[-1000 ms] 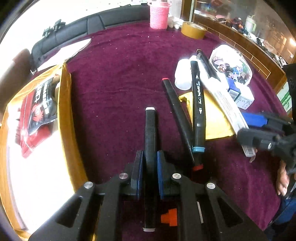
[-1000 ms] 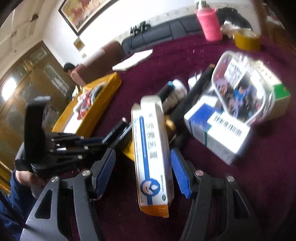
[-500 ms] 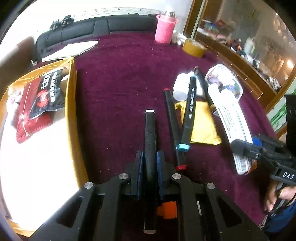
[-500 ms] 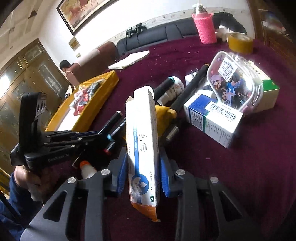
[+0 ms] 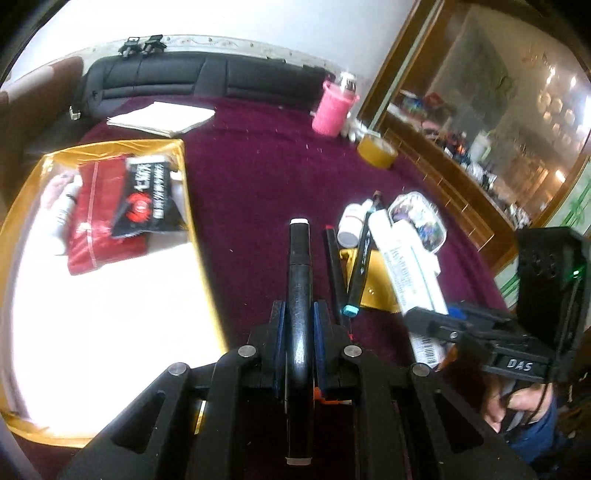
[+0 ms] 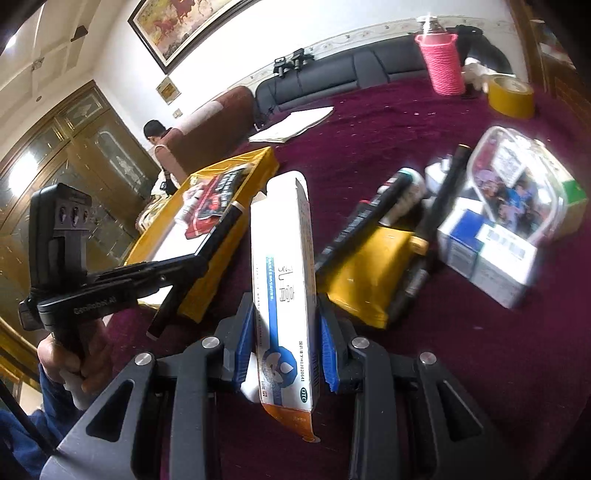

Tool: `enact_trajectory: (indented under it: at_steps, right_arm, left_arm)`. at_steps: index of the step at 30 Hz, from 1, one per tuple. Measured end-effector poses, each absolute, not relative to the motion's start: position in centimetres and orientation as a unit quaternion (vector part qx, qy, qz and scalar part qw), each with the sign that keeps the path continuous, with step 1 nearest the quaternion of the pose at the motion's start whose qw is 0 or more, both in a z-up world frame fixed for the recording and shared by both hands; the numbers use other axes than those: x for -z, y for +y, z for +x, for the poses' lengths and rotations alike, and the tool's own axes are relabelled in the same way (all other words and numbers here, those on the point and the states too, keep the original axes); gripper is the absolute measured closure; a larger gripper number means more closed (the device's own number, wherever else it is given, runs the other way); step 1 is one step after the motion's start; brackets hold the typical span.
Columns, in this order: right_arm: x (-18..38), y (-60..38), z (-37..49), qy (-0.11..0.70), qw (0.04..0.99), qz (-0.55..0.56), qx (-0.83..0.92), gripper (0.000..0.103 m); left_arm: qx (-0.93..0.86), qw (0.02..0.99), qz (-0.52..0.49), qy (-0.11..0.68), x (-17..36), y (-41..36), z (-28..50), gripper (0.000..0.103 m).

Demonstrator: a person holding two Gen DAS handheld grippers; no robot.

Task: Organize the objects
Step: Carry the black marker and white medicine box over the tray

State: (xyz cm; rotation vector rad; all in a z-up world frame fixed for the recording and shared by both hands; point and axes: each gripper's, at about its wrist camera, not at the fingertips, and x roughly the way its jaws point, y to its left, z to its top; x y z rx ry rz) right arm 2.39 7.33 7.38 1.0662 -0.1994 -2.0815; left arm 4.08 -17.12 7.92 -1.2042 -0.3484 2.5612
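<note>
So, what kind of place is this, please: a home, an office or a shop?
Most likely a home living room. A black sofa stands behind the table with the maroon cloth, a framed painting hangs on the wall, and glass-fronted wooden cabinets line one side.

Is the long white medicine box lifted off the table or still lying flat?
Lifted: the medicine box is clamped in the right gripper, its far end raised above the tablecloth.

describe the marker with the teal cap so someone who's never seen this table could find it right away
On the maroon tablecloth, look right of the gold tray to the clutter beside the yellow pouch. The teal-capped marker lies across that pouch; the black marker beside it has a red end instead.
</note>
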Motion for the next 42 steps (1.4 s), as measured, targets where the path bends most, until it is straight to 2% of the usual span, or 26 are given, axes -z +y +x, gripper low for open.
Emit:
enact_trajectory:
  at_steps: [11, 21, 34, 42]
  right_arm:
    - [-9.3, 0.7, 2.7, -0.08, 0.443, 0.424, 0.786, 0.074]
    - [-8.6, -7.4, 2.7, -0.055, 0.472, 0.447, 0.758, 0.074]
    - [-5.7, -16.9, 1.9, -0.02, 0.475, 0.514, 0.714, 0.074]
    - [-4.4, -20.5, 1.7, -0.009, 0.467, 0.543, 0.698, 0.073]
  left_arm:
    - [-0.907, 0.083, -0.373, -0.18, -9.6, -26.2, 6.4, 0.091]
    - [-0.902, 0.012, -0.372, -0.218, -7.6, -33.3, 6.9, 0.091]
    - [-0.869, -0.037, -0.443, -0.218, -3.9, -38.4, 2.8, 0.091]
    - [-0.866, -0.05, -0.458, -0.193, -4.3, -38.9, 1.1, 0.091]
